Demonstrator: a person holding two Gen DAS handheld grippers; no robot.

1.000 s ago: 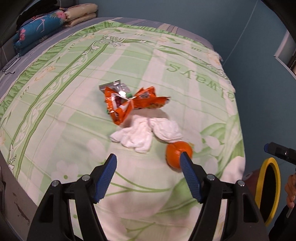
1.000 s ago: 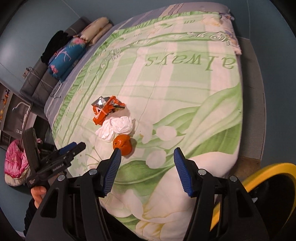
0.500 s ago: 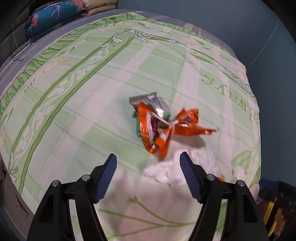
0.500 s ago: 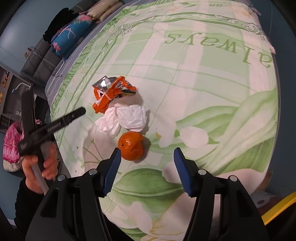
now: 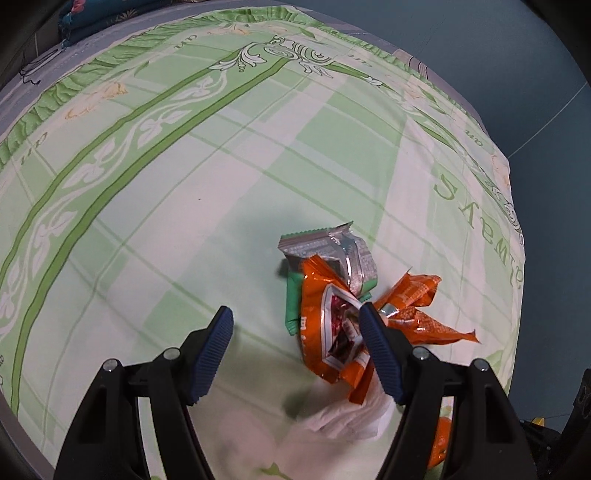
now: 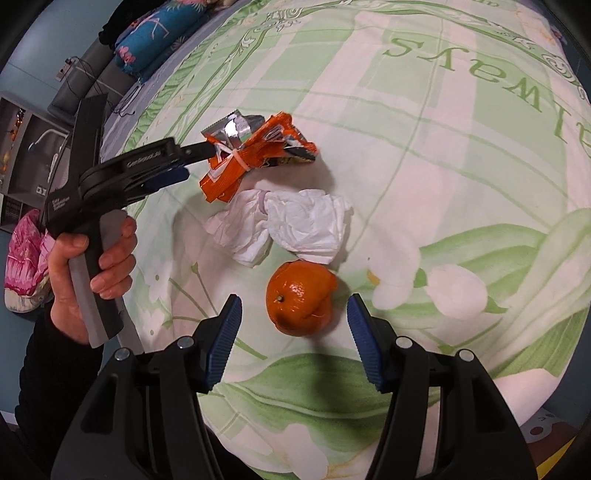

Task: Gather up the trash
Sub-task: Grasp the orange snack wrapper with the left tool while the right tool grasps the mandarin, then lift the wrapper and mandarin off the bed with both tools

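Crumpled orange snack wrappers (image 5: 332,325) with a silver-and-green wrapper (image 5: 332,254) lie on the green bedspread (image 5: 184,184). My left gripper (image 5: 295,325) is open, its right finger touching the orange wrappers. Crumpled white tissues (image 6: 291,225) lie below them, and an orange peel (image 6: 301,302) shaped like a whole fruit sits nearest. My right gripper (image 6: 293,314) is open with the peel between its fingertips, just above it. The left gripper (image 6: 184,162) also shows in the right wrist view, beside the wrappers (image 6: 251,155).
Pillows (image 6: 155,33) lie at the head of the bed. A pink bag (image 6: 22,251) sits on the floor at the left. The bed's edge runs close below both grippers. A yellow bin rim (image 6: 565,458) shows at the lower right.
Both grippers moved forward and down toward the bed. The left one came up to the orange wrappers; the right one came to straddle the orange peel. Both stayed open.
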